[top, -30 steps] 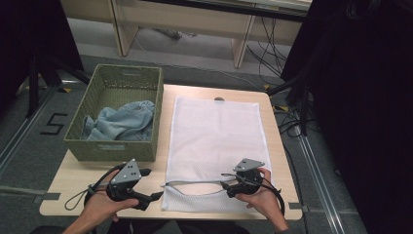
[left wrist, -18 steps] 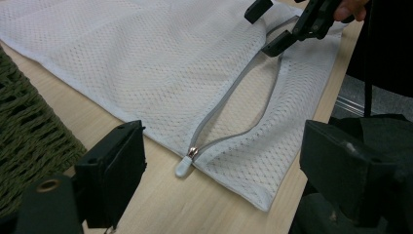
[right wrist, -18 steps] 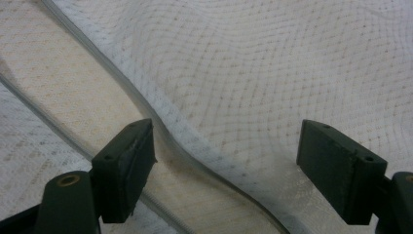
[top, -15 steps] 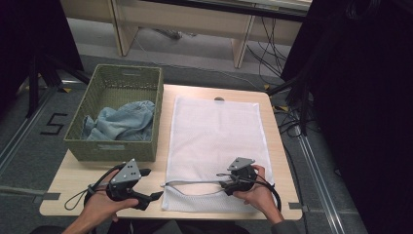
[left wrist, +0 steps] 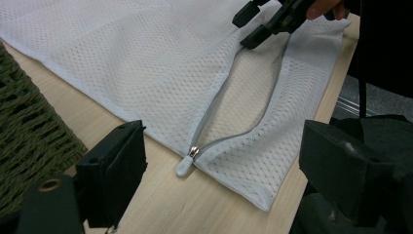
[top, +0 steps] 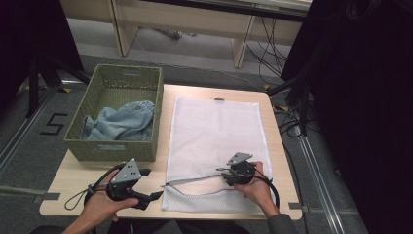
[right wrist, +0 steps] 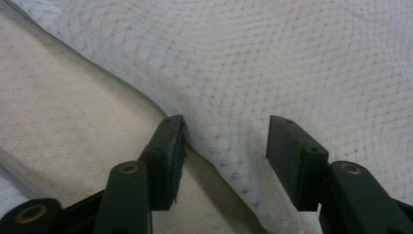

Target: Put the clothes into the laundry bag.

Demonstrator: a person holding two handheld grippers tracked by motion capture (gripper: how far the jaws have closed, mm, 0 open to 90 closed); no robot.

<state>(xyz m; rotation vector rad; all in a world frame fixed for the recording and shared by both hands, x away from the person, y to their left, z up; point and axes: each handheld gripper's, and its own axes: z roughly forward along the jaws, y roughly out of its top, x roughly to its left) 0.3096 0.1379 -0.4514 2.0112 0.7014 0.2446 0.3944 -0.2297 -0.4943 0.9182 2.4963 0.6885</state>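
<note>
At far left, a green woven basket (top: 114,117) holding crumpled blue denim (top: 122,122) stands on the wooden counter (top: 68,183), just beside the white mesh bag (top: 214,131), which lies flat across the counter's middle. The left tool (top: 155,196), in the person's left hand (top: 100,207), rests near the counter's front edge, jaws spread and empty, aimed at the bag's zipper pull (left wrist: 187,163) at the bag's near left corner. The zipper (left wrist: 219,100) is parted. The right tool (right wrist: 225,141), whose jaws have just been closing, straddles a raised fold of mesh along the opening's edge; one pad appears to touch the fabric, though a firm grasp cannot be confirmed.
</note>
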